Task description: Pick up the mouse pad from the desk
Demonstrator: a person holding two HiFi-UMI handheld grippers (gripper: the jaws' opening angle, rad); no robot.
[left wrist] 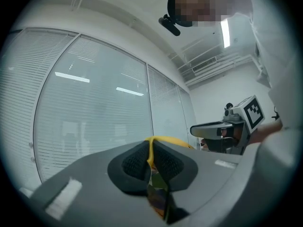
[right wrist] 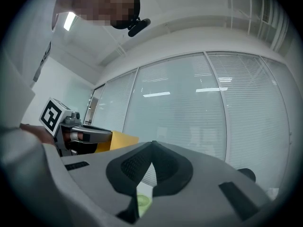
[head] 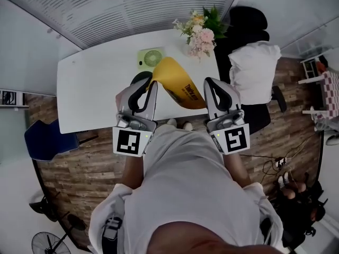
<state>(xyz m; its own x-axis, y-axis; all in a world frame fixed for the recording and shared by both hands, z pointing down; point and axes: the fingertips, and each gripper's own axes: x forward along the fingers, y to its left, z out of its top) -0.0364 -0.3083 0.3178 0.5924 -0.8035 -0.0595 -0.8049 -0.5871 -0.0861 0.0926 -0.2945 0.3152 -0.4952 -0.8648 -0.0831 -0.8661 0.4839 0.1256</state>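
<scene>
- Left gripper (left wrist: 150,150): the fingers were pressed together on one edge of the mouse pad (head: 177,82). A thin yellow rim stood between the two dark pads (left wrist: 135,162), and the sheet ran back from the tips towards the palm.
- Right gripper (right wrist: 152,148): the fingers were closed tip to tip with nothing between them. Only the green fan (right wrist: 143,203) showed through the gap behind the tips. The pad lay off to the left of these fingers, not in them.
- Pad position: it appeared to be raised off the white desk (head: 90,89), hanging from the left fingers and sweeping out to their right. Its lower corner ended just beside the right fingertips. I could not tell whether it touched that gripper.
- Handling (judged): thin and light. It bowed into an arch under its own weight, so it was soft and floppy rather than stiff. It was not fragile. The printed face looked smooth and might slide out of a shallow pinch.
- Grip point (judged): holding one edge left most of the sheet unsupported beyond the fingers. A deeper bite, with the edge well back between the pads, would be safer. The right fingers could take the free corner nearest their tips to stop it swinging.
- Risk (judged): the drooping end could brush the fan or the flowers (head: 200,33) ahead of the fingertips.
</scene>
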